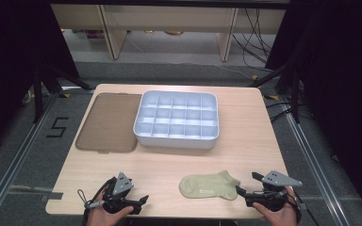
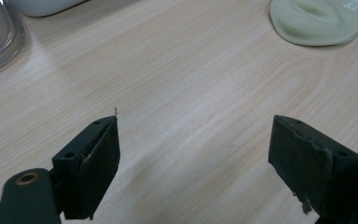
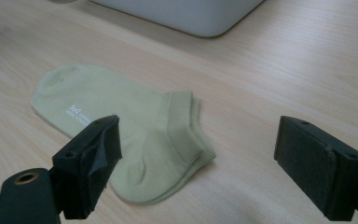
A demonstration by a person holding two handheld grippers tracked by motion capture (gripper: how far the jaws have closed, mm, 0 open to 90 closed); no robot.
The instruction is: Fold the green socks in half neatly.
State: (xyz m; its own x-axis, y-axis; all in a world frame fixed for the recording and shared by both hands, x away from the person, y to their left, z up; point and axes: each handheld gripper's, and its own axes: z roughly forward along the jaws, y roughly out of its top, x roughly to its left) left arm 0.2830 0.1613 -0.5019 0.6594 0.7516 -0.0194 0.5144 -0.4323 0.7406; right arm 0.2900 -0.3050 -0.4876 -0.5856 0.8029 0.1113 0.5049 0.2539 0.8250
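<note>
Item 1, right claw (image 3: 198, 158): I hold it at counter's (image 1: 245, 141) near edge, jaws wide apart, nothing between. Sock (image 3: 121, 126), pale green, flat, just ahead, heel end nearest, partly behind its left jaw.

Item 2, left claw (image 2: 196, 158): jaws spread, empty, bare wood ahead; sock farther off to its right.

Risk, my judgement: pinching single layer drags sock; limp fabric snags on dividers.

Item 3, compartment tray (image 1: 176, 120): beyond sock, all cells empty.

Item 4, lid (image 1: 108, 122): flat, left of tray.

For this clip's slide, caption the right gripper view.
Open right claw hovers over a pale green sock lying flat on the wooden table.
</note>
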